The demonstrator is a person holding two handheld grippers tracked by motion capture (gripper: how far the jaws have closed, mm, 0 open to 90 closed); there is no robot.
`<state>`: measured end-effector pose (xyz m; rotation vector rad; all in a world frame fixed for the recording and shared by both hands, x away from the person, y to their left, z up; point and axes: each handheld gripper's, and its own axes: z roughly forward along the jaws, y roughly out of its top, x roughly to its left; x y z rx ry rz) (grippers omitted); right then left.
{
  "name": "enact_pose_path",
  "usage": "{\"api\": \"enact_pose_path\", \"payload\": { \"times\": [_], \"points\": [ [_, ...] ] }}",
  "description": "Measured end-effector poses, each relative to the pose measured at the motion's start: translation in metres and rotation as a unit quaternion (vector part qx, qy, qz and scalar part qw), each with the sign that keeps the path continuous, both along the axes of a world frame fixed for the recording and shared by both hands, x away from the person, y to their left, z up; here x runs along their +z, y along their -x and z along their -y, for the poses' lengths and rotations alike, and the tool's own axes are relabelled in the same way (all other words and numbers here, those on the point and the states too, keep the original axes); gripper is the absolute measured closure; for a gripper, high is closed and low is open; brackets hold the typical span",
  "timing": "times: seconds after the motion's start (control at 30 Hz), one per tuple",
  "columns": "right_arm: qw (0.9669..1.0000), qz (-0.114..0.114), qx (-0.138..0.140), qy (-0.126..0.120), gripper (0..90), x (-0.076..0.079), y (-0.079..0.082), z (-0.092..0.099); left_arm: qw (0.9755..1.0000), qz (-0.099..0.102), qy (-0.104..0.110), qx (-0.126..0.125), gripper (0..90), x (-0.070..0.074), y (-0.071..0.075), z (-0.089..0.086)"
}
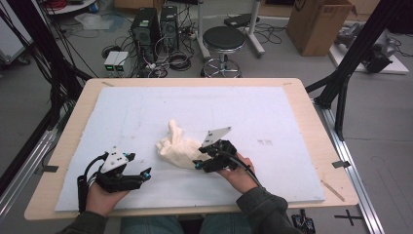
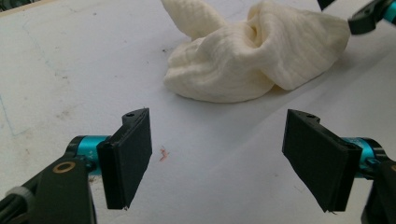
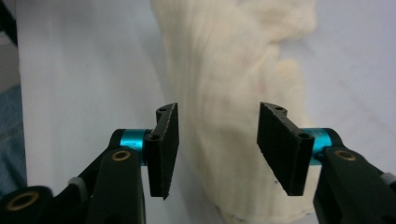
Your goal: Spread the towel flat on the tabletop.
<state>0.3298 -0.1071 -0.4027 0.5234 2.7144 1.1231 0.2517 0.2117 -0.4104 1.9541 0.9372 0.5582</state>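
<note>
Reaching: the step in hand looks like a grasp on the crumpled cream ribbed cloth (image 1: 178, 147), probably to spread or fold it.
Left gripper (image 1: 127, 175): rests low on the worktop's pale blue foam mat (image 1: 146, 107), near the front left; its jaws stand wide apart with nothing between them, the cloth lying a little way ahead of them in the left gripper view.
Cloth position: bunched in a heap near the middle of the mat, one twisted end poking toward the far side, the bulk lying between the two grippers and closer to the right one.
Right gripper (image 1: 198, 157): at the cloth's right edge; in the right gripper view its jaws (image 3: 217, 149) are partly apart with a fold of the cloth lying in the gap, the pads not visibly pressing on it.
Doing it well: I would judge the right jaws should sink over a single edge or corner, not the thick bundle, then close fully before any lift.
Support: the left gripper could pin or pinch the near-left fold so the heap opens instead of dragging.
Risk: grabbing several layers would keep it knotted.
</note>
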Motion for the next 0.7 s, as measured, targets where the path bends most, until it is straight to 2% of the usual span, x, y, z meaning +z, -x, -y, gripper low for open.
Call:
{"api": "enact_pose_path", "payload": {
  "times": [0.1, 0.2, 0.27, 0.33, 0.43, 0.5, 0.6, 0.63, 0.67, 0.7],
  "points": [
    [0.9997, 0.002, 0.006, 0.025, 53.8, -0.012, 0.0, -0.007, 1.0, -0.001, -0.001, -0.001, 24.7, 0.0, 0.0, 0.001],
    [0.9992, 0.004, 0.003, 0.04, 66.4, -0.019, -0.003, -0.013, 1.0, -0.001, -0.002, -0.002, 24.9, -0.001, 0.0, 0.001],
    [0.9991, -0.007, 0.001, 0.043, 77.2, -0.021, -0.006, -0.014, 1.0, -0.002, 0.0, -0.003, 25.2, -0.001, -0.001, 0.001],
    [0.9993, -0.014, -0.001, 0.036, 83.8, -0.02, -0.008, -0.013, 1.0, -0.002, 0.0, -0.004, 26.2, -0.001, -0.001, 0.001],
    [0.9995, -0.026, -0.01, 0.016, 85.8, -0.014, -0.01, -0.007, 1.0, -0.002, 0.002, -0.008, 27.5, -0.001, -0.001, 0.004],
    [0.9995, -0.021, -0.017, 0.016, 86.0, -0.009, -0.011, -0.003, 0.9999, -0.002, 0.001, -0.014, 28.4, -0.001, -0.002, 0.006],
    [0.9994, -0.017, -0.029, -0.003, 86.1, 0.0, -0.013, 0.005, 0.9998, -0.002, 0.003, -0.018, 31.0, -0.001, -0.002, 0.008],
    [0.9992, -0.015, -0.036, -0.006, 86.1, 0.003, -0.014, 0.008, 0.9995, -0.006, 0.008, -0.031, 33.8, 0.0, -0.003, 0.01],
    [0.999, -0.012, -0.042, -0.01, 86.1, 0.005, -0.015, 0.011, 0.9995, -0.006, 0.008, -0.031, 38.4, 0.0, -0.003, 0.01],
    [0.9985, -0.012, -0.052, -0.014, 86.1, 0.008, -0.016, 0.015, 0.9988, -0.013, 0.018, -0.044, 41.8, 0.001, -0.005, 0.014]
  ]
}}
